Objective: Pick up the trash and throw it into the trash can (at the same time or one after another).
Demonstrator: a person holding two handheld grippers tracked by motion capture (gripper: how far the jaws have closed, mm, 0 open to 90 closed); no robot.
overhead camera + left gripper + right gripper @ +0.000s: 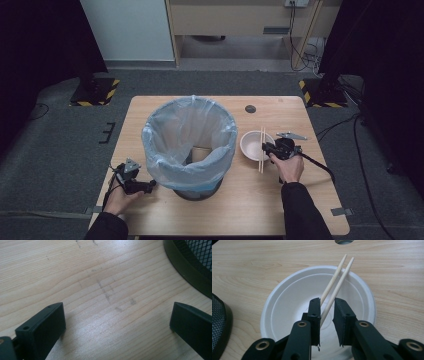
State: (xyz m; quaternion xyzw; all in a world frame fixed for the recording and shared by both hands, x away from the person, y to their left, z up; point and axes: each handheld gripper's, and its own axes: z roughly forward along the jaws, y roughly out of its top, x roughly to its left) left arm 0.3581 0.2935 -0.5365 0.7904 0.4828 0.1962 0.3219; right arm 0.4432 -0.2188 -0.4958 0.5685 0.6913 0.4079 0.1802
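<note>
Wooden table (280, 200), light-grained, with a round cable hole (250, 108) near the far edge. On it, left of centre, a black mesh wastebasket (192, 187) lined with a pale blue plastic bag (187, 135), the bag folded out over the rim; something tan and boxy glimpsed inside (too unclear to name). In the left gripper view, the basket's dark base and mesh at the upper right corner (192, 262).

Right of the basket, just beside it, a white disposable bowl (252, 145), upright and apparently bare inside. Across it, a pair of wooden chopsticks (261, 150), running near to far, far tips past the bowl's far rim, near ends out over the table. Same pair in the right gripper view (338, 282), crossing above the bowl (287, 305).

Left gripper (150, 186) low on the table at the near left, beside the basket's base, held by the left hand (120, 199); jaws spread wide apart over bare wood, nothing between them (117, 322).

Right gripper (267, 148) at the bowl's right edge, held by the right hand (290, 167). Jaws narrowed around the chopsticks (327, 312), one stick against the left jaw's pad, a gap left to the other pad: not clamped tight.
</note>
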